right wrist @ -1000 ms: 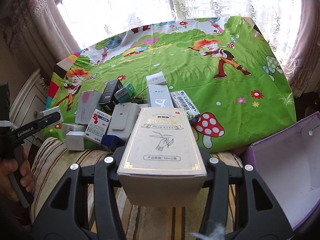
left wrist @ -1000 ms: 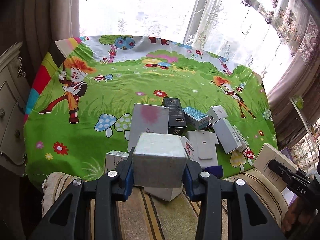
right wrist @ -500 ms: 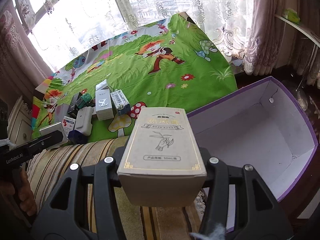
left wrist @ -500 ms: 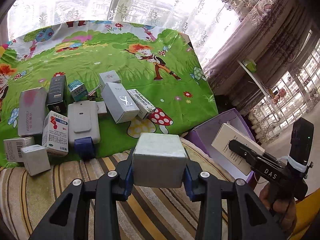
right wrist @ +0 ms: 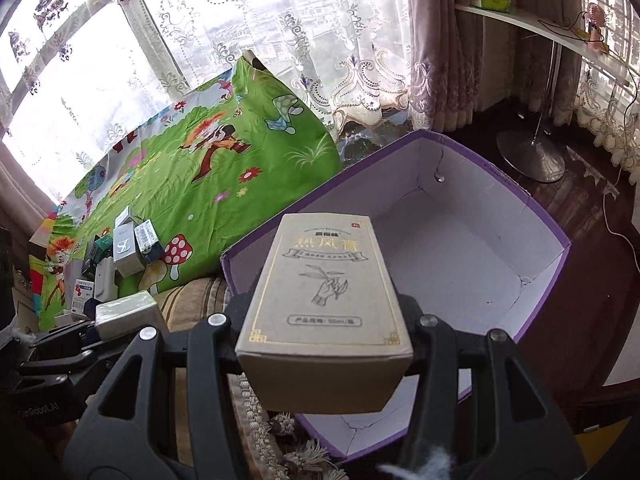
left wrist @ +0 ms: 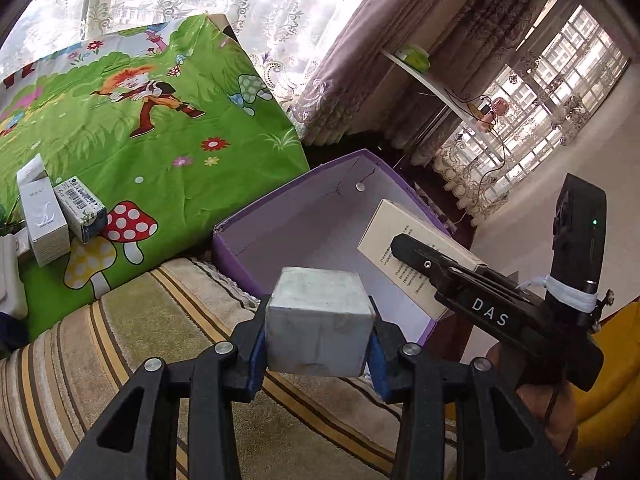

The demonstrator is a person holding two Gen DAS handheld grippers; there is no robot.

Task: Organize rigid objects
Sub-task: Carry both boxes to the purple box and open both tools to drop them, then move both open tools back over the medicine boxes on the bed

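Right tool [left wrist: 416, 256], lettered "DAS", grips tan carton [right wrist: 324, 300].

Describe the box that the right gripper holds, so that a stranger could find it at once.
Find the big purple bin beside the green cartoon cloth. Over its near edge the right gripper holds a tall beige carton. Only this carton has gold corners and a drawing of a hand holding a sprig.

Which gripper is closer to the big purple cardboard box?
Right. The right gripper holds its tan carton over the purple cardboard box's open inside; the left gripper hangs over the striped cushion beside it.
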